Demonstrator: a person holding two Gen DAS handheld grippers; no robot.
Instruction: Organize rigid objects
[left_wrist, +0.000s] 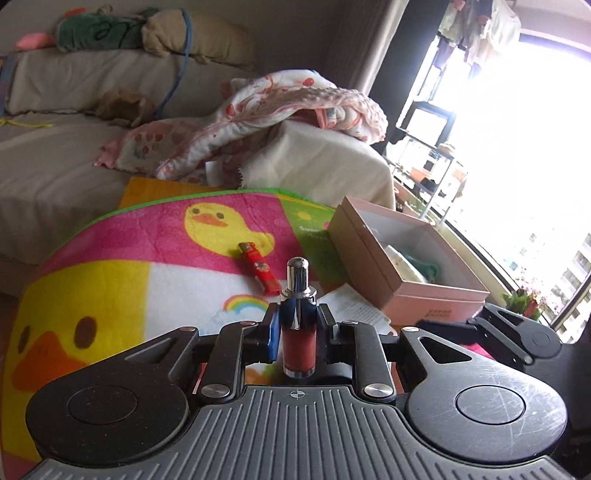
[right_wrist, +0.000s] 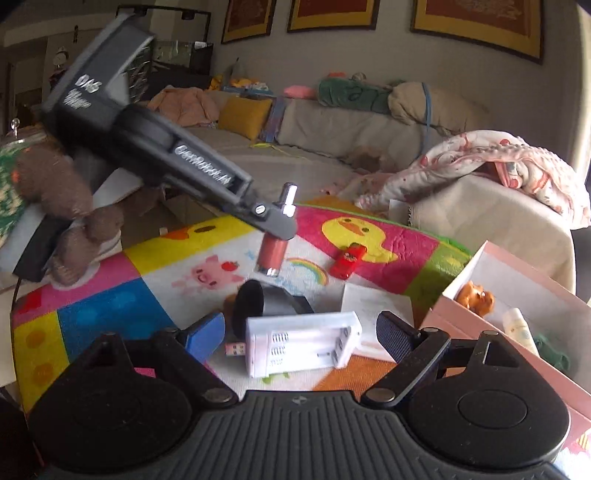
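Risk noted first: the small bottle (left_wrist: 298, 328) is clamped only at its shoulder, just under the silver cap, with the pink lower body hanging free below the pads; a slip or a swing could be caused by a quick turn toward the box (left_wrist: 436, 291), and the base could be knocked on the box wall if it is carried in too low. A drop onto the soft duck-patterned blanket (left_wrist: 147, 236) would probably do little harm, but the bottle could roll toward the lighter (left_wrist: 258, 271). The left gripper (left_wrist: 297, 325) is closed fully on the bottle, which is held upright and lifted clear of the blanket; in the right wrist view it is seen well above the rainbow print. The box lies ahead and to the right of this gripper, near but not touching, already holding a cream tube and some green cloth. The right gripper (right_wrist: 301, 334) is spread wide and holds nothing; the white battery charger (right_wrist: 303, 341) lies on the table between its fingers, the pads not pressing it. A black round object sits just behind the charger and could be nudged if the jaws are closed carelessly.
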